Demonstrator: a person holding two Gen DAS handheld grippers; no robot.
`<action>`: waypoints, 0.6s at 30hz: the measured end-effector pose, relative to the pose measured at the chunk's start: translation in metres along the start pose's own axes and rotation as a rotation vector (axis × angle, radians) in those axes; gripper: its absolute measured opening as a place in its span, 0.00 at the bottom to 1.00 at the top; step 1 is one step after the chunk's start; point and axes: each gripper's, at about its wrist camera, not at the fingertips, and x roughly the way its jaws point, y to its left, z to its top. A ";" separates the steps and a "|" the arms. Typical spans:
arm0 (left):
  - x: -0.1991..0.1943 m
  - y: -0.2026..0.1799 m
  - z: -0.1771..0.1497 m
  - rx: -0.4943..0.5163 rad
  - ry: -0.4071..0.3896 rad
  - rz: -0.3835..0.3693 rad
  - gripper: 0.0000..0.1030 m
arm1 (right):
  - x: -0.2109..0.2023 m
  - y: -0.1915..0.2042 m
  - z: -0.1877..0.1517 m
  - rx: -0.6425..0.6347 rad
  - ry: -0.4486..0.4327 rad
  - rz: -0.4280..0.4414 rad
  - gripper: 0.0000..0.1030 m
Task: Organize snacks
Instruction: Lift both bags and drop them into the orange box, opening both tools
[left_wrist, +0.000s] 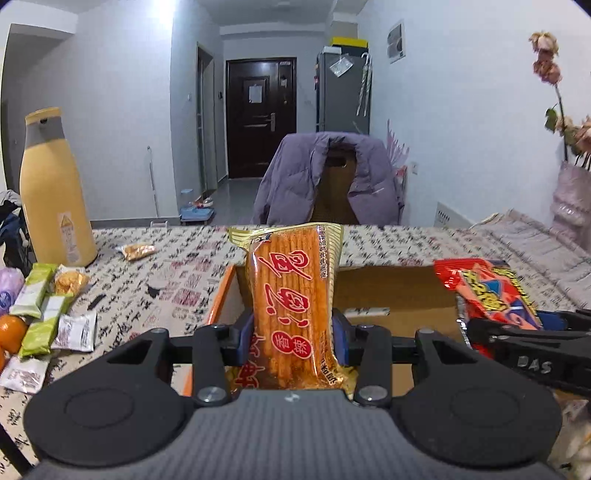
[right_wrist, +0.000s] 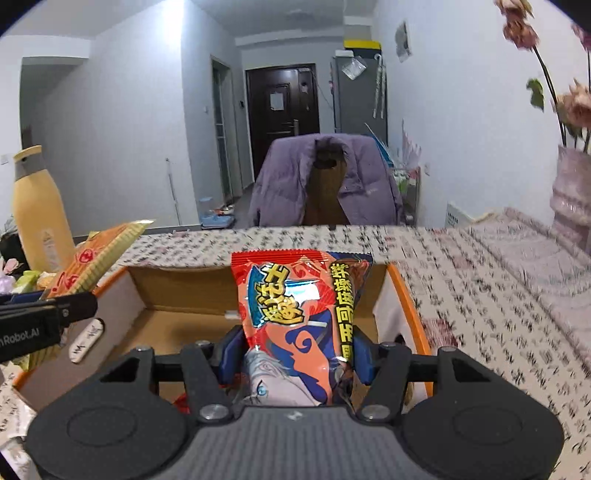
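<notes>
Left hand-held gripper clamping glossy orange stick-snack packet, right hand-held gripper clamping crinkly red pouch, above cardboard box

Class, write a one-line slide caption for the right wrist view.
Right tongs grip a red snack packet above an open cardboard box on a patterned tablecloth.

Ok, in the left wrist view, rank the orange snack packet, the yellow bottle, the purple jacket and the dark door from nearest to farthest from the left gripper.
1. Orange snack packet: clamped between the left gripper's fingers, over the cardboard box.
2. Yellow bottle: standing on the table, far left.
3. Purple jacket: draped over the chair beyond the table's far edge.
4. Dark door: at the end of the hallway, centre.
</notes>
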 end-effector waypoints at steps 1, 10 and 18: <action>0.003 -0.001 -0.002 0.002 0.012 -0.002 0.41 | 0.004 -0.002 -0.002 0.001 0.016 0.004 0.56; 0.017 0.005 -0.018 0.006 0.069 -0.052 0.57 | 0.009 0.001 -0.013 -0.023 0.049 -0.016 0.61; -0.004 0.012 -0.014 -0.030 -0.042 -0.042 1.00 | -0.006 -0.005 -0.010 0.011 0.006 -0.007 0.96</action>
